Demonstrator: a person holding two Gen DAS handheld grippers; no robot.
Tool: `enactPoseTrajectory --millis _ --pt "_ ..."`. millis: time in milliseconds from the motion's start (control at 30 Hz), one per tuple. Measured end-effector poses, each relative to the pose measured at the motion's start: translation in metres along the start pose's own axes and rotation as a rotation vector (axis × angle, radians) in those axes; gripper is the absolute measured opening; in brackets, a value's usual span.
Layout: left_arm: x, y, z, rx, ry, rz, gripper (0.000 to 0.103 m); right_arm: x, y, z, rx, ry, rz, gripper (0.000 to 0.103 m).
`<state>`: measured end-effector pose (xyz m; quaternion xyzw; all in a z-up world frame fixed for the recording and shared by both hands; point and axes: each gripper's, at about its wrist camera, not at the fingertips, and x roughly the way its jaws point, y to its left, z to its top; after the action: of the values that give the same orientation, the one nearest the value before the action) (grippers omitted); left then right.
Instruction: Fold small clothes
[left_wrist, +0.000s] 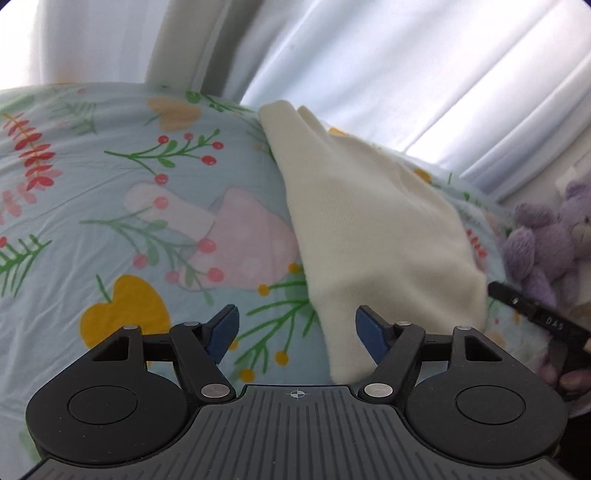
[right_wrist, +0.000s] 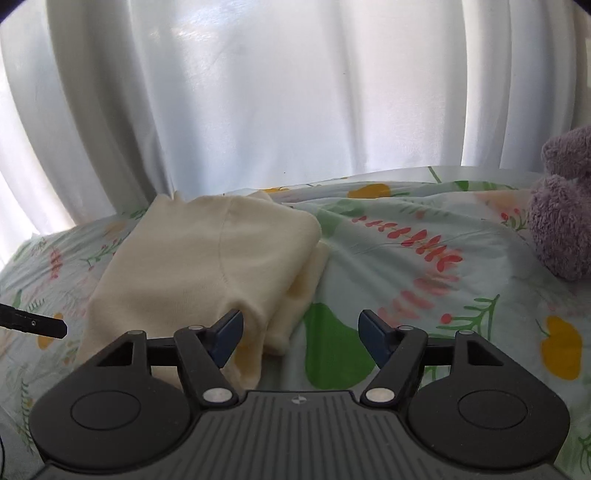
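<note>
Left wrist view: cream garment (left_wrist: 376, 236) lies folded on the floral bed (left_wrist: 110, 206); left gripper (left_wrist: 297, 332) and right gripper (right_wrist: 301, 334) jaws gape empty, so a careless regrasp could undo the fold

Left gripper (left_wrist: 297, 334) angled downward, jaws apart, nothing between, right gripper (right_wrist: 301, 336) likewise spread, empty

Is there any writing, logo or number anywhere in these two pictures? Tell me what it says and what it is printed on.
"DAS": small pale letters on the black arm of the right gripper, seen at the right edge of the left wrist view; somewhat blurred, so the reading is uncertain.
No other text: the floral bedsheet, cream garment, purple plush toy and curtain carry none.
</note>
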<state>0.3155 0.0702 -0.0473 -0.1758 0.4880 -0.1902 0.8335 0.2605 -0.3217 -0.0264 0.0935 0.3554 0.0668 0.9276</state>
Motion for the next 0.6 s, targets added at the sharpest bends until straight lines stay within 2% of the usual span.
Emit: enactPoseTrajectory --millis 67,100,233,300,400,533,600 --pt "0.009 0.009 0.014 -0.081 -0.018 -0.108 0.075 0.012 -0.016 0.012 0.095 0.021 0.123 0.07" --pt "0.015 0.013 0.019 -0.117 -0.022 -0.137 0.074 0.021 -0.023 0.017 0.147 0.032 0.176 0.07" --pt "0.043 0.017 0.035 -0.188 -0.01 -0.19 0.07 0.072 -0.058 0.031 0.397 0.136 0.313 0.069" --pt "0.054 0.019 0.039 -0.204 -0.005 -0.206 0.068 0.091 -0.07 0.032 0.491 0.172 0.365 0.064" --pt "0.066 0.023 0.043 -0.23 0.012 -0.251 0.065 0.109 -0.077 0.031 0.517 0.195 0.423 0.059" --pt "0.081 0.023 0.048 -0.248 0.035 -0.254 0.063 0.118 -0.077 0.034 0.504 0.216 0.482 0.058" --pt "0.085 0.023 0.049 -0.251 0.036 -0.254 0.062 0.12 -0.076 0.037 0.469 0.221 0.48 0.047"
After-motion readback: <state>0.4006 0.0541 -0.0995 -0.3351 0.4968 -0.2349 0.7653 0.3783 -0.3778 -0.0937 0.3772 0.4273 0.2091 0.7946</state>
